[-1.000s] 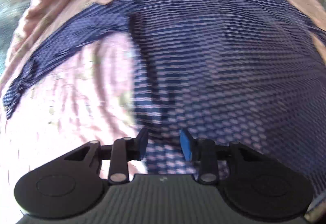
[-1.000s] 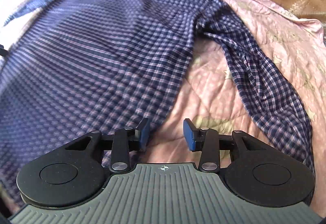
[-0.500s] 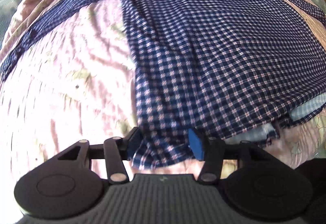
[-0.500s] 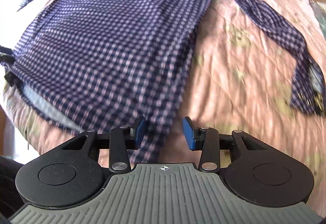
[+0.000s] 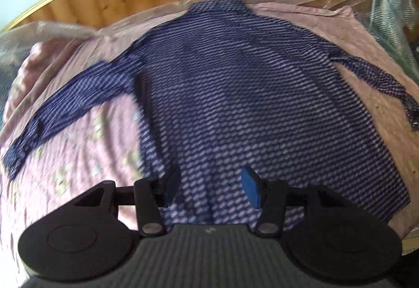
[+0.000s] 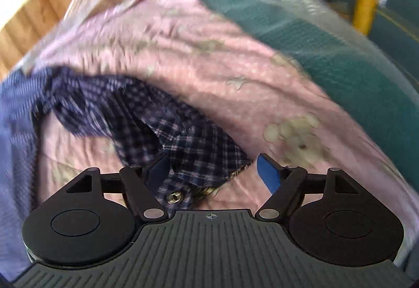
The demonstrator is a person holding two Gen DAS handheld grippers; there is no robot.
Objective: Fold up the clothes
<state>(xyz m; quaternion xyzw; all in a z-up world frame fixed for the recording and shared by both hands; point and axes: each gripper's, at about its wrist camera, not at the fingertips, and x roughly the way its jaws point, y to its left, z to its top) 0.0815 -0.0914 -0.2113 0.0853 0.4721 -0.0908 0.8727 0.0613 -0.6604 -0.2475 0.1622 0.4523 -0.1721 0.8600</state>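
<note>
While shirt [image 5: 235, 84] lies flat, both claws gape (right claw [image 6: 213, 170] just widened) w/ nothing gripped.

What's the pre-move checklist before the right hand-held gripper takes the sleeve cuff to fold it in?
1. Shirt spread flat on the pink bedcover, collar at the headboard end: ok.
2. Both sleeves out to the sides: ok.
3. Right sleeve cuff between the right hand-held gripper jaws: ok, though off-centre toward the left jaw.
4. Right jaws have just been opening and are not yet closed on the cuff: not ok.
5. Left hand-held gripper open above the hem, holding nothing: ok.
6. Cuff free of snags underneath: cannot tell, view blurred.
</note>
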